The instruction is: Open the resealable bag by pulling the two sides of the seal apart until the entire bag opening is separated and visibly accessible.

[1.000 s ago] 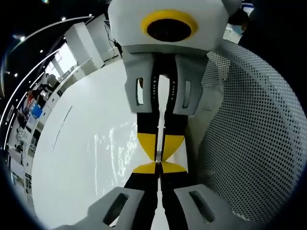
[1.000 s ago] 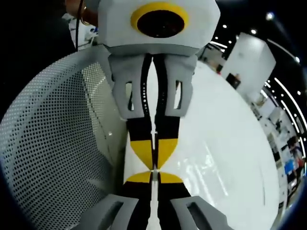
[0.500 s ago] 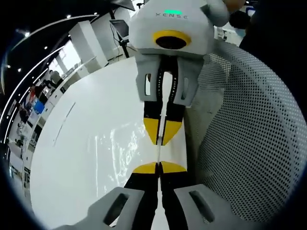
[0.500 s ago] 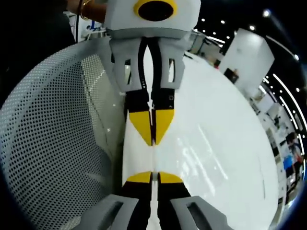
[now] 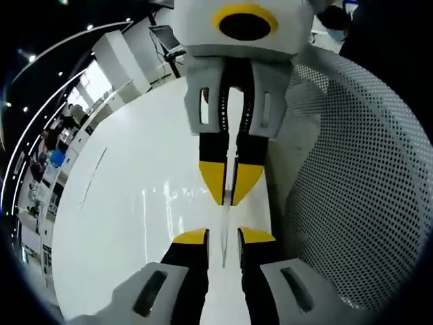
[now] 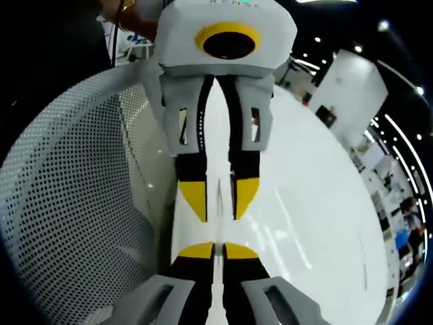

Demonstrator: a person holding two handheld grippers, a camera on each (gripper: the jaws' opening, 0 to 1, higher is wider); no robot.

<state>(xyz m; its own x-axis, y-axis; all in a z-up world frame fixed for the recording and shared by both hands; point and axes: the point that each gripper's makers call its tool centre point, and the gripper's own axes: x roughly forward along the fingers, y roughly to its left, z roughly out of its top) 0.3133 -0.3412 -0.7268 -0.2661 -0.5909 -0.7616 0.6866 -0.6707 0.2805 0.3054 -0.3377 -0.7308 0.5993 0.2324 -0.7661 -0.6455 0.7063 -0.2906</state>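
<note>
White perforated basket (image 5: 358, 176) sits beside the work; I can't see its contents. Your clear resealable bag (image 5: 226, 210) runs edge-on over the white table (image 5: 128, 223), long axis between the two facing grippers. Left gripper (image 5: 223, 235): jaws parted, bag edge loose between them. Right gripper (image 6: 214, 250): jaws clamped on the bag.

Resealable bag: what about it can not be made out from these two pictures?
- Seal: the resealable bag shows edge-on as a thin clear strip in both views; open or sealed cannot be told.
- Body: left gripper view, it runs down between the open jaws of the left gripper and past the bottom edge.
- Grip: right gripper view, the shut jaws of the right gripper cover the pinched part.
</note>
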